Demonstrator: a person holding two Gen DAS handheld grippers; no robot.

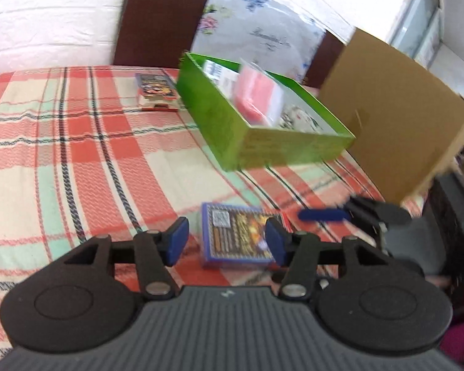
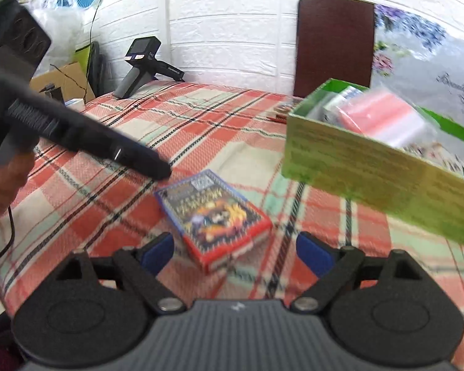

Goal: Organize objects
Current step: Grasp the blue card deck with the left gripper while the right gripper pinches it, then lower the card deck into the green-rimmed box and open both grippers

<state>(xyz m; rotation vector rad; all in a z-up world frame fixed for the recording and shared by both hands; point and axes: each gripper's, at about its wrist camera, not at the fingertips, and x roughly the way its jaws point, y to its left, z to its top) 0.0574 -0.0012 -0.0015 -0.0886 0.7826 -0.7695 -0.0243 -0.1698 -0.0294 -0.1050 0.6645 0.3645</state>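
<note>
While both grippers hang over the red, cream and mint plaid cloth (image 1: 77, 154), the items read as follows.

Left gripper (image 1: 227, 241): jaws about half open, blue pads apart, nothing pressed between them. Just beyond the pads lies a card box (image 1: 241, 235), blue-edged, flat on the cloth, its right part hidden behind the right pad; whether that pad touches it cannot be told.

Right gripper (image 2: 235, 252): jaws wide open, empty. The same card box (image 2: 213, 216) lies ahead of the gap, nearer the left pad, turned at a slant, its red end toward the camera, clear of both pads.

Green box (image 1: 232, 123): open-topped, beyond the left jaws and to their right; in the right wrist view it (image 2: 371, 167) lies ahead and right of the jaws. Inside it are a pink packet in clear wrap (image 1: 259, 95), a white item, and a patterned one, all blurred.

Second card box (image 1: 154, 92): far ahead of the left jaws, just left of the green box.

Brown cardboard panel (image 1: 396, 117): upright, right of the green box.

Spare handheld device (image 2: 142, 65): resting at the far edge of the cloth, well ahead and left of the right jaws.

Dark brown chair back (image 2: 334, 46): behind the cloth, against a white brick-pattern wall (image 2: 232, 15).
</note>
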